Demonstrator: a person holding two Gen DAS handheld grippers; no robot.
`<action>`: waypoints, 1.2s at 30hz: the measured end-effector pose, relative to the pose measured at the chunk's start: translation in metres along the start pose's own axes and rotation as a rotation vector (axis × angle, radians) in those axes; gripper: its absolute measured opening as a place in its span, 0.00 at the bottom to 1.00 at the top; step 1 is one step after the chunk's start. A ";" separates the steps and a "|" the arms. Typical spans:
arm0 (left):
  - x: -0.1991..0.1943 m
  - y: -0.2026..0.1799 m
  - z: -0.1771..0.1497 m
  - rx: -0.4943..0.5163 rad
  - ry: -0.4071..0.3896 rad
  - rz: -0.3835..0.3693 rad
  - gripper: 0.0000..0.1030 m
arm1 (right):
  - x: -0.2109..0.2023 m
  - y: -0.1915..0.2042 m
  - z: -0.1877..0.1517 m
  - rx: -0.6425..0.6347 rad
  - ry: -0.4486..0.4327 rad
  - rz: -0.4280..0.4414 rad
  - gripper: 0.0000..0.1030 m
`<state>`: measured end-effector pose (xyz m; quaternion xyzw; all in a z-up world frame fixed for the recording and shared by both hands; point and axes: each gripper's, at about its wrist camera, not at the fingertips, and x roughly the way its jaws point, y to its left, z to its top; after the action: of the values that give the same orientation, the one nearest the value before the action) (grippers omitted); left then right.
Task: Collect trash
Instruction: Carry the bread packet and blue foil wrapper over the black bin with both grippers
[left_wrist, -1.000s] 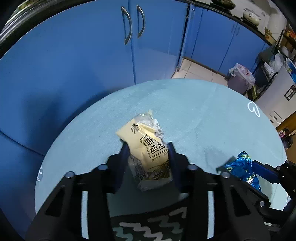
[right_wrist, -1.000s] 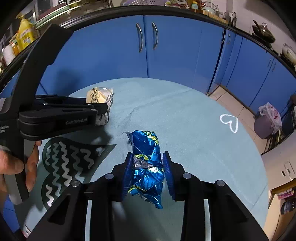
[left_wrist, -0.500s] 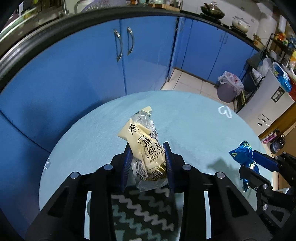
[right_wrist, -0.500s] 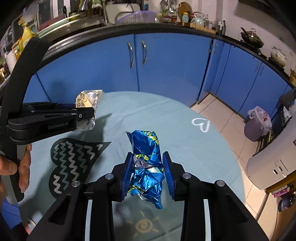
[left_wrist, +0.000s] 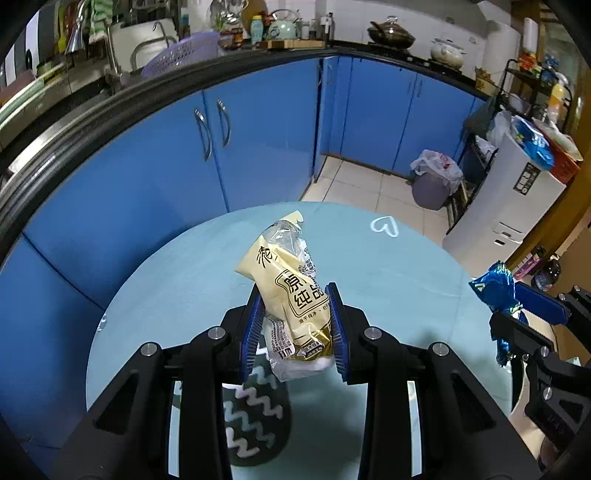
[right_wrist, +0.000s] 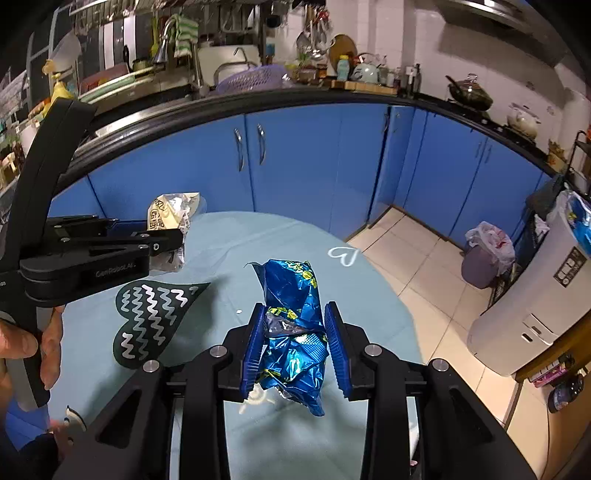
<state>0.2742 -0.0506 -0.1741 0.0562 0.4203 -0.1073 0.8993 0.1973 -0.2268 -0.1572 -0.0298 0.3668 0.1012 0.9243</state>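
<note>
Both wrappers are picked up and held above the round, pale blue worktop (left_wrist: 192, 280). The left tool (left_wrist: 293, 328) clamps a soft cream packet (left_wrist: 291, 288); the right tool (right_wrist: 295, 339) clamps a crinkled blue foil wrapper (right_wrist: 295, 317). I judge the next move is carrying the 2 pieces to the lined bin (right_wrist: 485, 258) on the floor.

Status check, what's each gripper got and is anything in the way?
Left gripper shut on yellow wrapper. Right gripper shut on blue wrapper. Both clear above the table. Nothing in the way.
</note>
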 end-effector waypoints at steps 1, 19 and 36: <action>-0.005 -0.004 -0.001 0.006 -0.006 0.000 0.33 | -0.006 -0.002 -0.002 0.005 -0.008 -0.005 0.31; -0.056 -0.096 -0.006 0.149 -0.073 -0.048 0.33 | -0.100 -0.056 -0.030 0.088 -0.121 -0.114 0.31; -0.068 -0.189 -0.004 0.306 -0.105 -0.117 0.34 | -0.148 -0.120 -0.063 0.187 -0.152 -0.230 0.31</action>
<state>0.1830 -0.2228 -0.1264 0.1624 0.3541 -0.2252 0.8930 0.0746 -0.3767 -0.1039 0.0225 0.2980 -0.0378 0.9535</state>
